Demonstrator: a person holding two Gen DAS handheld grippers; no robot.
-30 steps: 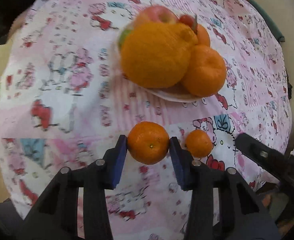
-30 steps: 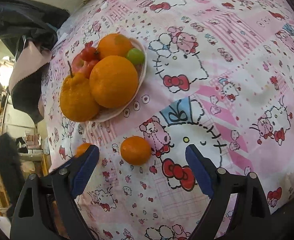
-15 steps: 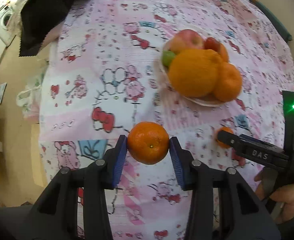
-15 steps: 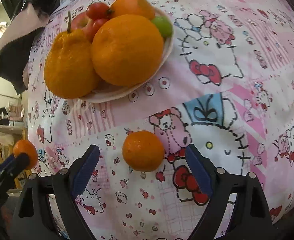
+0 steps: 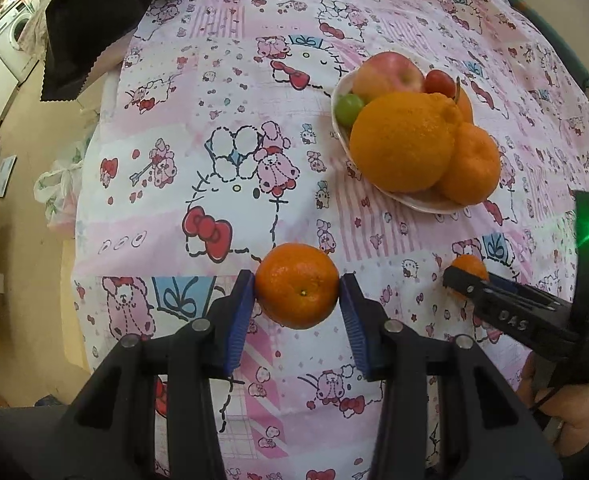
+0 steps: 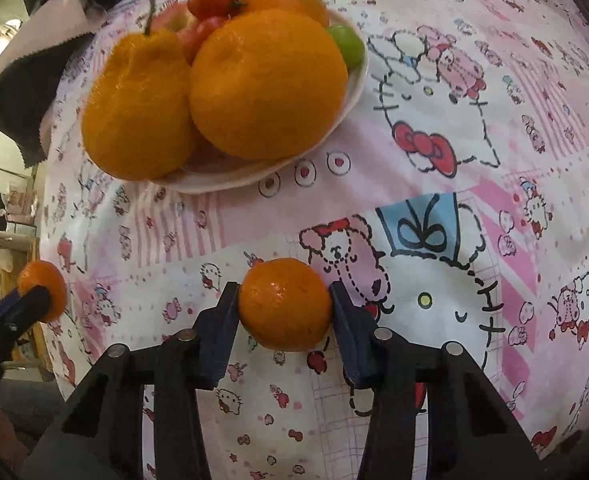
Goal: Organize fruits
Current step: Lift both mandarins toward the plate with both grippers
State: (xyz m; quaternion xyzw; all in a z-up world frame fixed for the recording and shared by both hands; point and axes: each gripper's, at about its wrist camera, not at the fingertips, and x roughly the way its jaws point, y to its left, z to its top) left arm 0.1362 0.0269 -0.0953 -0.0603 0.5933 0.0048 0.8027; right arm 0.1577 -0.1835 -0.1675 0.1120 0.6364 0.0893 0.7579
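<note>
1. Orange and glossy, a mandarin [image 5: 297, 285] sits clamped between the blue pads of the left gripper [image 5: 297, 294], above a pink cartoon-print cloth [image 5: 222, 120]. A white plate [image 5: 422, 202] heaped with fruit lies beyond, to the right.
2. Right wrist view: the right gripper [image 6: 284, 306], its jaws just closed, pinches a second mandarin [image 6: 285, 304] near the plate [image 6: 230, 178].
</note>
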